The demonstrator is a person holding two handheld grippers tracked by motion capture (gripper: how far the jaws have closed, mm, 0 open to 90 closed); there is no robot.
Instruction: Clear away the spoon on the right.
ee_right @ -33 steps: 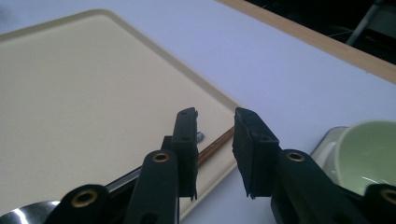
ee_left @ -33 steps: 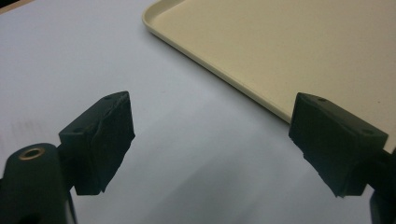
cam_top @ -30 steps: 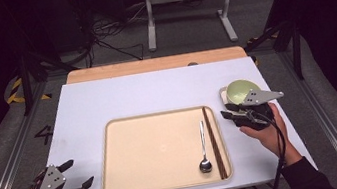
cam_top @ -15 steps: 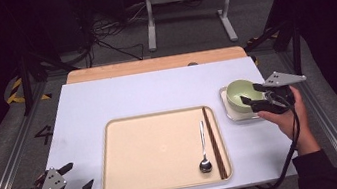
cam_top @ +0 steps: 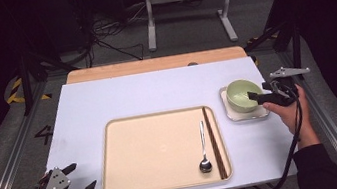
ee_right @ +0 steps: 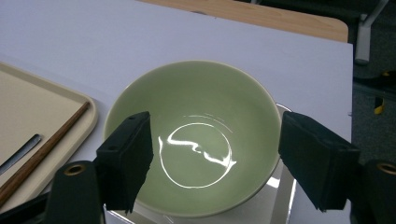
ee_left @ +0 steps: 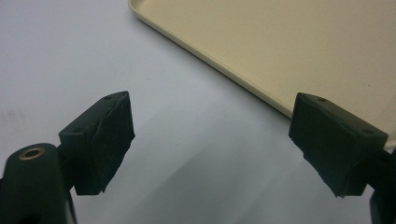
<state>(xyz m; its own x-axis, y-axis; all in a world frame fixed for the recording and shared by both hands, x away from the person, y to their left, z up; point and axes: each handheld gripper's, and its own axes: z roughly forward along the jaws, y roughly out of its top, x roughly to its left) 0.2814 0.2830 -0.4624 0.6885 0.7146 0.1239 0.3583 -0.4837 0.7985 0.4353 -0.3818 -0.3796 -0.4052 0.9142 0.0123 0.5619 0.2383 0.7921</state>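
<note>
Green bowl (cam_top: pixel 243 94) sits on its saucer (cam_top: pixel 246 113) just right of the tray (cam_top: pixel 134 180) — your right tool (cam_top: pixel 258 96), jaws just opened wide and gripping nothing, hovers at its rim. Your left tool (cam_top: pixel 80 177) waits on the desk (cam_top: pixel 121 99), open and empty, beside the tray's near corner.

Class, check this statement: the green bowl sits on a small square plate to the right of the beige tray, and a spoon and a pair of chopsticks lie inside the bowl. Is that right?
Not quite. The green bowl is empty, as the right gripper view shows. The spoon and chopsticks lie on the beige tray, as the high view shows. The bowl does sit on the small square plate, right of the tray.
</note>
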